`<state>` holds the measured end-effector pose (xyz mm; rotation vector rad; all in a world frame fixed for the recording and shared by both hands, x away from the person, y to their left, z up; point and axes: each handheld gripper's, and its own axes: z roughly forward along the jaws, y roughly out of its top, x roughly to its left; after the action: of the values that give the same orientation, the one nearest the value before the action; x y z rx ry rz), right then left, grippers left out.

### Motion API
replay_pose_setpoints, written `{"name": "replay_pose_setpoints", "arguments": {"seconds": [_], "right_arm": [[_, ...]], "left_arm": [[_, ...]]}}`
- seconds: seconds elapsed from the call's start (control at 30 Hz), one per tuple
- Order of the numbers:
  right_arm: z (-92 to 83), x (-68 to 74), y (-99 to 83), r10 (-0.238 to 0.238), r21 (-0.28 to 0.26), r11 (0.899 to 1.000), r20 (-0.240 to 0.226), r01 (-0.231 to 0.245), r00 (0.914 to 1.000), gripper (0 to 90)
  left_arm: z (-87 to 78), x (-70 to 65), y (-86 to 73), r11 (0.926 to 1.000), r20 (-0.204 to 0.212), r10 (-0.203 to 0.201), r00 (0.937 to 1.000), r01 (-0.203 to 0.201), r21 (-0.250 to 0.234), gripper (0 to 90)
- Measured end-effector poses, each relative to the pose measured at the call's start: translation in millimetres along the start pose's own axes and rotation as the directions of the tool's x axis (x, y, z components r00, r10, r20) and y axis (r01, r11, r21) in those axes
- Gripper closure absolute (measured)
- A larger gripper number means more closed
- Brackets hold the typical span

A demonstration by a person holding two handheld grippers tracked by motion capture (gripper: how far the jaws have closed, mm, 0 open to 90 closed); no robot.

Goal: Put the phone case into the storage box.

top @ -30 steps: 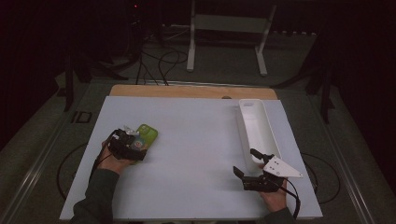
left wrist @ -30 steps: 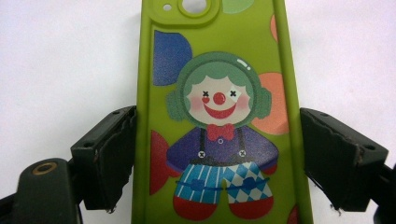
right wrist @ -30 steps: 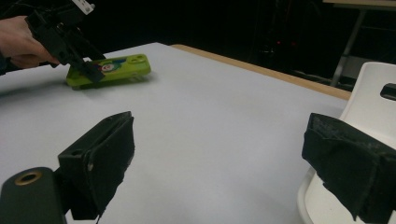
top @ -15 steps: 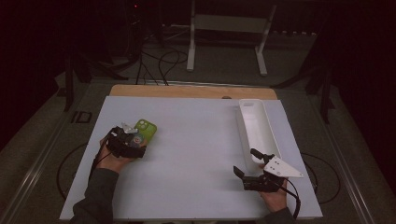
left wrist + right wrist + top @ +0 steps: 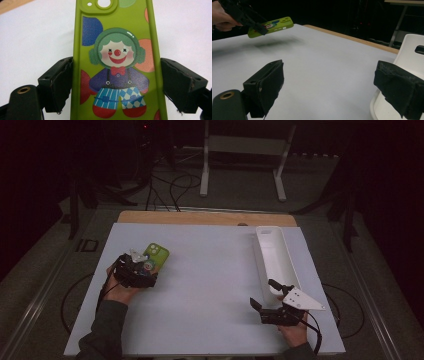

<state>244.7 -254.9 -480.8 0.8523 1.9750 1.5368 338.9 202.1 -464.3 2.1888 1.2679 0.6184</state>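
A lime-green phone [image 5: 158,252] with a cartoon clown on its back is held in my left gripper [image 5: 145,265] at the left of the white table top [image 5: 210,275]. In the left gripper view the two black pads [image 5: 58,83] press on the long edges of the phone [image 5: 117,37]. The right gripper view has that phone [image 5: 275,25] tilted above the table, with its shadow beneath. My right gripper [image 5: 261,292] sits low near the front right, jaws wide apart and nothing between them [image 5: 329,87].
A long white tray [image 5: 275,257] lies along the right side of the table, its near end just beside my right gripper. A wooden strip [image 5: 205,217] borders the far edge. Cables and a metal stand are on the dark floor beyond.
The left gripper has carried the phone slightly farther up the picture, and its far end now sits higher. The right gripper has stayed where it was.
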Motion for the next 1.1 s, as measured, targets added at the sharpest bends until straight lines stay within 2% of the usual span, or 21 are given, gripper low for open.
{"name": "replay_pose_setpoints", "arguments": {"seconds": [0.63,1.1], "right_arm": [[-0.5,0.2,2.0,0.011,-0.002,1.0,-0.003,-0.011,0.9999,8.8],[-0.3,1.3,4.9,0.03,-0.001,1.0,-0.006,-0.03,0.9995,8.8]], "left_arm": [[-16.7,-10.8,10.9,0.9944,-0.007,0.032,0.9995,-0.033,-0.1,16.3],[-27.3,-20.8,17.1,0.9809,-0.005,0.067,0.9978,-0.067,-0.183,16.2]]}}
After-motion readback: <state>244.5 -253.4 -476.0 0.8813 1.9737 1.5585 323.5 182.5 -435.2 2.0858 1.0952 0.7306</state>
